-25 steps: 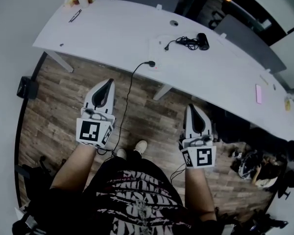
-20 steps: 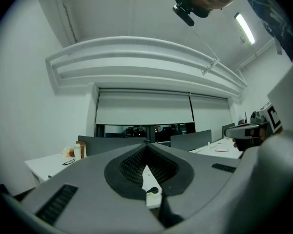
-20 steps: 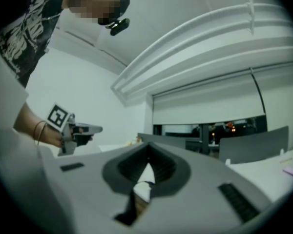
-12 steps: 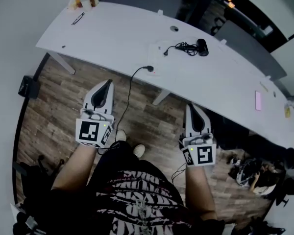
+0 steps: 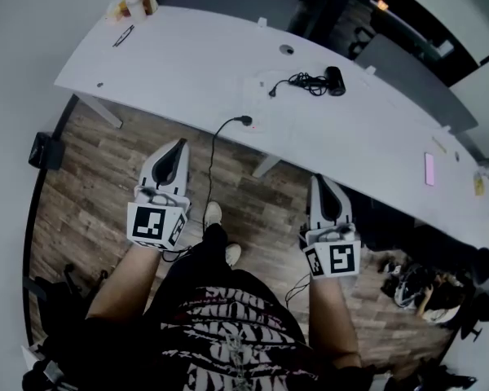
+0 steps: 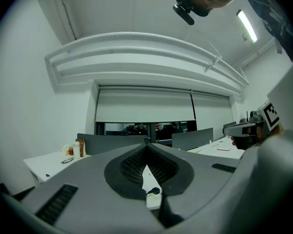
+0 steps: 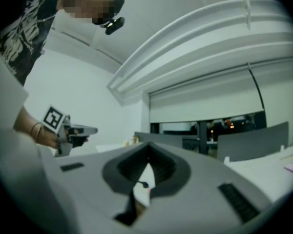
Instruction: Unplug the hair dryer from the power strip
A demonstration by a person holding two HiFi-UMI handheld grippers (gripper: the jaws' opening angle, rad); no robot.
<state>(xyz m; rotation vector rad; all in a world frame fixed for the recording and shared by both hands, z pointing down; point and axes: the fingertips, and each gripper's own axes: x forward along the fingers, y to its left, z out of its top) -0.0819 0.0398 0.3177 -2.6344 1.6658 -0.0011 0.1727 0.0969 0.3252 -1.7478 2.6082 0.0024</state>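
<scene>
The left gripper (image 5: 181, 141) and right gripper (image 5: 317, 178) are closed and empty, short of the table (image 5: 187, 55). Yanking the cord (image 5: 306, 78) could drag the hair dryer (image 5: 335, 80) off.

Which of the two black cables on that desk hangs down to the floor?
The cable whose plug sits at the desk's near edge. The other cable lies bunched beside the hair dryer, wholly on the desktop.
</scene>
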